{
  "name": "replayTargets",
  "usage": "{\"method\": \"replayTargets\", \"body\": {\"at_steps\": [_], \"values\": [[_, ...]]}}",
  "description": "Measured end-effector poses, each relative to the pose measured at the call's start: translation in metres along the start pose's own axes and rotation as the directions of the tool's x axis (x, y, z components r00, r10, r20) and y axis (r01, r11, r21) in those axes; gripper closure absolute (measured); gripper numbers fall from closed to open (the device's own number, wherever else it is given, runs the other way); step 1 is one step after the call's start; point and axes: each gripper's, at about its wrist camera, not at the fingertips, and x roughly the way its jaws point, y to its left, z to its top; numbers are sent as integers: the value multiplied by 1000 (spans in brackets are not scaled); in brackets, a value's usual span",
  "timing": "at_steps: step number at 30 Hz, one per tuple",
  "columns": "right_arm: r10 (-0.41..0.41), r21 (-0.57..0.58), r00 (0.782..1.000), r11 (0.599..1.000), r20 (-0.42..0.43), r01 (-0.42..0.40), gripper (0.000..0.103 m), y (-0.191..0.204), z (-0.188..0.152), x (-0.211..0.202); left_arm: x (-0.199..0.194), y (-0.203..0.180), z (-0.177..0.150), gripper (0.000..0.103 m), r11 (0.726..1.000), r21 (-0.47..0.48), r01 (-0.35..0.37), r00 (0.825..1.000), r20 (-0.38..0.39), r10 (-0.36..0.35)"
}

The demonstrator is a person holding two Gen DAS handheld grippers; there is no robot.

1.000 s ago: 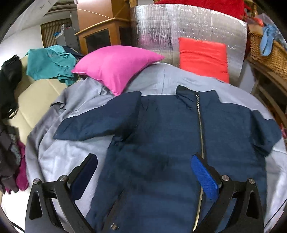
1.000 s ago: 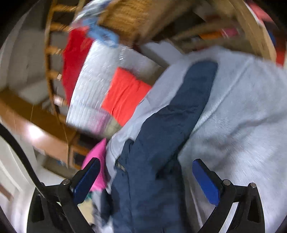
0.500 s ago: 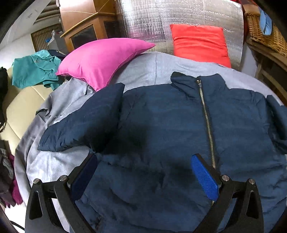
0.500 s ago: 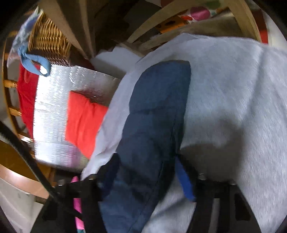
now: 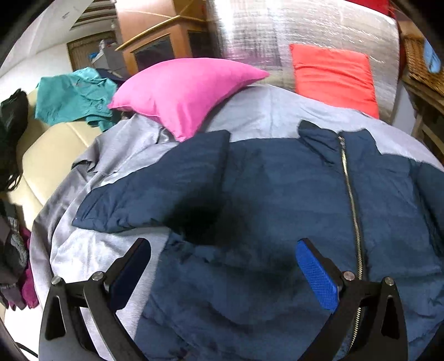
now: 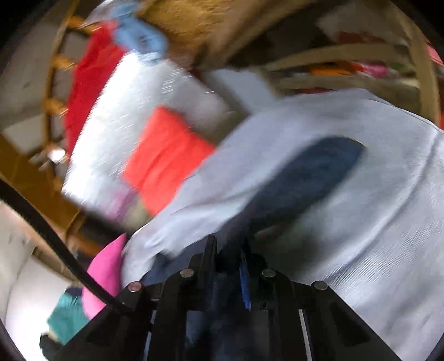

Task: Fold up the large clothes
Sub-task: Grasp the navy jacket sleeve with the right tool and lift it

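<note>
The left gripper (image 5: 223, 266) hung with its jaws wide and nothing between them, above the front of the navy jacket (image 5: 277, 194), which lay spread face up on a grey sheet (image 5: 111, 155). Between the jaws lay the jacket's chest; a dark shadow sat just ahead of them. The zipper (image 5: 350, 200) ran up beyond the right-hand jaw to the collar, and its lower end was lost behind that jaw's black frame. One sleeve (image 5: 155, 194) reached ahead and to the left of the left-hand jaw, its cuff resting on the sheet. The jacket's far right side was cut off at the frame's edge, so the other sleeve could barely be seen there. Farther ahead a pink pillow (image 5: 183, 91) and an orange-red cushion (image 5: 333, 75) leaned near a silver foil panel (image 5: 277, 36); teal clothing (image 5: 75, 97) lay off to the left. In the right wrist view everything was smeared by blur. The right gripper (image 6: 227, 266) had just been closing, and its jaws stood narrow, pinched on dark blue jacket fabric; the pads were nearly hidden by the cloth. Beyond them the other sleeve (image 6: 305, 177) stretched ahead and to the right over the sheet, its edges too blurred to trace. A wicker basket (image 6: 199, 25) overhead was only a brown smear.
</note>
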Motion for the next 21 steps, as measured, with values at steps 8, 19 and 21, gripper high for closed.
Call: {"method": "replayTargets", "body": {"at_steps": [8, 19, 21], "values": [[194, -77, 967, 975, -168, -209, 86, 86, -104, 10, -2, 36, 3, 0, 997, -74, -34, 999, 9, 35], [173, 151, 946, 979, -276, -136, 26, 25, -140, 11, -4, 50, -1, 0, 996, -91, -25, 1000, -2, 25], [180, 201, 950, 971, -256, -130, 26, 9, -125, 12, -4, 45, -2, 0, 997, -81, -18, 1000, -2, 18]]}}
